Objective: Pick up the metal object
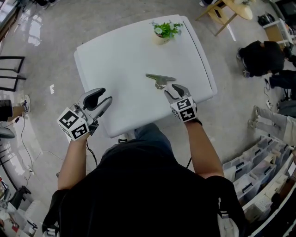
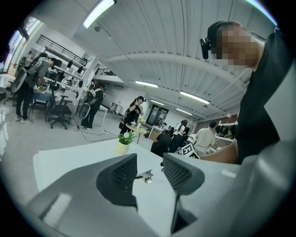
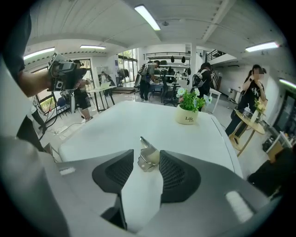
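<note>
A small metal object (image 1: 159, 79) with a flat strip on a bracket lies on the white table (image 1: 125, 55), right of its middle. My right gripper (image 1: 175, 90) is open just on the near side of it. In the right gripper view the metal object (image 3: 148, 157) sits at the jaw tips, partly between them, with no contact visible. My left gripper (image 1: 105, 96) is open and empty over the table's front left edge. In the left gripper view the metal object (image 2: 145, 175) shows far off, beyond the left gripper (image 2: 150, 164).
A small potted plant (image 1: 164, 31) stands at the table's far edge. Stacked storage bins (image 1: 259, 171) lie on the floor at the right, a wooden stool (image 1: 222, 14) beyond the table, and a person in black (image 1: 261, 55) crouches at the right. Several people stand in the background.
</note>
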Demonstrator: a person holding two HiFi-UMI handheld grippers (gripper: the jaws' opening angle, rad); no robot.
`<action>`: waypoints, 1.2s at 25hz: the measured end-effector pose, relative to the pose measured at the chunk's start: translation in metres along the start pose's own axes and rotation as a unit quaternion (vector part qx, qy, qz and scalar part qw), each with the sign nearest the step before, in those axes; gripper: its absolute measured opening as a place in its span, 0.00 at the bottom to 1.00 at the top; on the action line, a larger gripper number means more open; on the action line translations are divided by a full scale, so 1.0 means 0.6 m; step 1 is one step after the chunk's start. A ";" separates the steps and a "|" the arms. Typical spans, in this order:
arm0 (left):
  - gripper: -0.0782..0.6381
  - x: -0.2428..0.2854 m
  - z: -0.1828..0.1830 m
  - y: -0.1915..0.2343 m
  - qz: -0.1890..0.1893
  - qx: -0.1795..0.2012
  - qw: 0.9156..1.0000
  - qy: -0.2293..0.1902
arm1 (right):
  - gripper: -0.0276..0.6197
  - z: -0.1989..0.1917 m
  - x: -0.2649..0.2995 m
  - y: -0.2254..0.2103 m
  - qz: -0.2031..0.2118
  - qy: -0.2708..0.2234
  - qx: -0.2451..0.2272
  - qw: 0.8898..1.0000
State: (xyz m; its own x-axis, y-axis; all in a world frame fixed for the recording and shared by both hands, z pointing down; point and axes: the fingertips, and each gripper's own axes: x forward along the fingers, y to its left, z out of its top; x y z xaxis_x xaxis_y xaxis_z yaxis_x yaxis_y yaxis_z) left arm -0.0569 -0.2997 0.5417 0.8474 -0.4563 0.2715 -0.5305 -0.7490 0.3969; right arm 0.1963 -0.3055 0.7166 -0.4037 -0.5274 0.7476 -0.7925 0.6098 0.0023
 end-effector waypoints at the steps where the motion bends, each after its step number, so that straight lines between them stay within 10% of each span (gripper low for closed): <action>1: 0.35 -0.001 -0.003 0.001 0.002 -0.002 1.000 0.002 | 0.34 -0.001 0.005 -0.001 0.000 0.002 -0.005 1.000; 30: 0.36 -0.007 -0.024 0.020 0.028 -0.024 0.999 0.008 | 0.33 -0.048 0.118 -0.005 -0.030 0.087 -0.212 0.973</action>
State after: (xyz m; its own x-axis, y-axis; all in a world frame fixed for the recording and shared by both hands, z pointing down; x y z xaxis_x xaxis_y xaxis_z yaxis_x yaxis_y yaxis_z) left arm -0.0672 -0.2997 0.5578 0.8157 -0.4897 0.3079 -0.5784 -0.6985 0.4214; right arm 0.1830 -0.3276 0.7884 -0.2503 -0.4843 0.8383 -0.5373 0.7898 0.2958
